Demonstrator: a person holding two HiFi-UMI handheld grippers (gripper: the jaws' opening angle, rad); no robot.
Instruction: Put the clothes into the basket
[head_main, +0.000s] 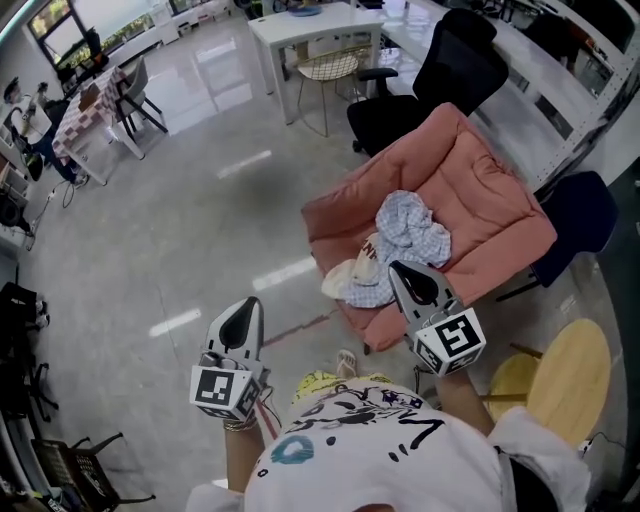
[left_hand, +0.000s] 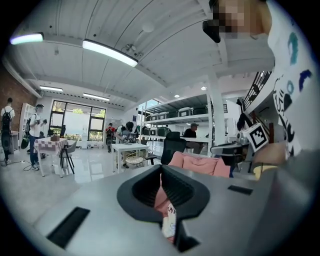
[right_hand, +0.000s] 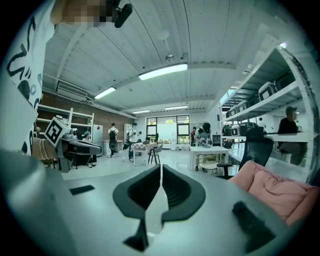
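The left claw (head_main: 250, 305) and right claw (head_main: 400, 272), both pressed together and empty, hover near crumpled blue-checked and cream clothes (head_main: 410, 232) heaped on a salmon-pink cushioned armchair (head_main: 480, 190), where a shallow pinch could drag the overhanging pieces floorward.

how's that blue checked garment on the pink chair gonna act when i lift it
Probably floppy: the blue checked garment lies crumpled in soft folds, so it should drape and trail from one pinch. Likely light, since the fabric looks thin. It touches the cream garment, which may drag along.
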